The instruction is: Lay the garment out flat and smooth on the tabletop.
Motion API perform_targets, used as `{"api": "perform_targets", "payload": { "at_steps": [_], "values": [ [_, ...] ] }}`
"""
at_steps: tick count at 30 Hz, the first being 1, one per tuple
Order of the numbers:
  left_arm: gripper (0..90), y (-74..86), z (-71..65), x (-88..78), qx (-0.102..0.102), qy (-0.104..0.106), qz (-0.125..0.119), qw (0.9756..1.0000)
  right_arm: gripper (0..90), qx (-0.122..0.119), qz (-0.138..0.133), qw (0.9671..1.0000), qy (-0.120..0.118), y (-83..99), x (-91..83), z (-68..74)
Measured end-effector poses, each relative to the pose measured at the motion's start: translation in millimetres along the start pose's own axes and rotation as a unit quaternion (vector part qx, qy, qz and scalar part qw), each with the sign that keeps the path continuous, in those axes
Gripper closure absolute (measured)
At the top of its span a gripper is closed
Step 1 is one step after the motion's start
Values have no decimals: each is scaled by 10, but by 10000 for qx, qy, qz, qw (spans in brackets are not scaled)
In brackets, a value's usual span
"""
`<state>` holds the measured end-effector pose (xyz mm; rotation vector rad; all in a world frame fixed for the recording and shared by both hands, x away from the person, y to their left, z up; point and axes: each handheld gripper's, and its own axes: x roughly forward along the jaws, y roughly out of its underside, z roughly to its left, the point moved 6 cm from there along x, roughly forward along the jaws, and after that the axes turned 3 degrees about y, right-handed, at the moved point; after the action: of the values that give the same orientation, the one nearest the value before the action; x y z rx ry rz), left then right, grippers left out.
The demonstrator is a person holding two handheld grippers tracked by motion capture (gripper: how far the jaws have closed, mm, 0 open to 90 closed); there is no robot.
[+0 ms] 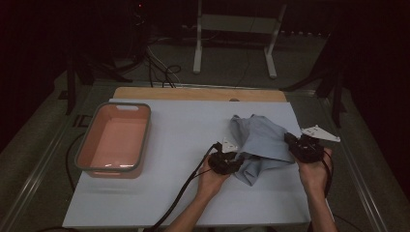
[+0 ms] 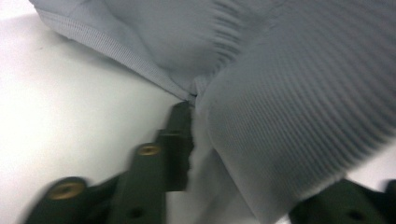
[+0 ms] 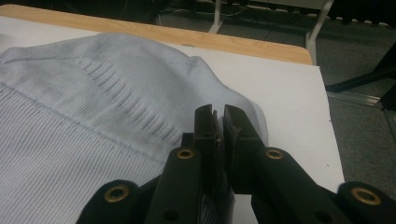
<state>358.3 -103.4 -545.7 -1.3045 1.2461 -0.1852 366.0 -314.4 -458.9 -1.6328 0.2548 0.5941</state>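
Cloth (image 1: 261, 145), a grey ribbed knit, lies bunched on the white table (image 1: 183, 145) at its right half, between the two grippers. The right gripper (image 3: 217, 122) is clenched on the cloth's right edge: its jaws stand almost together with a thin fold pinched between them. The left gripper (image 1: 227, 162) sits at the cloth's lower left edge. Its jaws stand apart with a thick fold of ribbed hem between them; whether the pads already press on that fold cannot be told.

Risks:
- If the left jaws catch only the outer layer, the fold may slip free when lifted.
- The right pinch holds very little fabric. A pull toward the left could drag it out.
- A jaw tip lying against the table may scrape it instead of passing under the hem.

View differences: the high view shows a pink bin (image 1: 115, 140) with a grey rim, well apart at the table's left. The left gripper view shows the hem seam (image 2: 140, 70) close up. The right gripper view shows the table's wooden far edge (image 3: 187, 39).
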Motion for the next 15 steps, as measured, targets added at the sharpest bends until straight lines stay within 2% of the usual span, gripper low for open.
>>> {"api": "perform_targets", "payload": {
  "at_steps": [2, 9, 13, 15],
  "values": [
    [865, -9, 15, -11, 16, -79, -11, 10000, 842, 11, -7, 10000, 6, -1, -6, -7],
    [882, -71, 94, -176, 154, -532, -121, 9984, 843, 8, -9, 10000, -6, 11, -16, -26],
    [882, -107, 185, -310, 122, -773, -274, 9966, 843, -2, 8, 10000, 0, 17, -19, -25],
    [883, -112, 242, -370, 39, -861, -350, 9957, 843, 4, 12, 10000, -6, 21, -19, -20]
  ]
}}
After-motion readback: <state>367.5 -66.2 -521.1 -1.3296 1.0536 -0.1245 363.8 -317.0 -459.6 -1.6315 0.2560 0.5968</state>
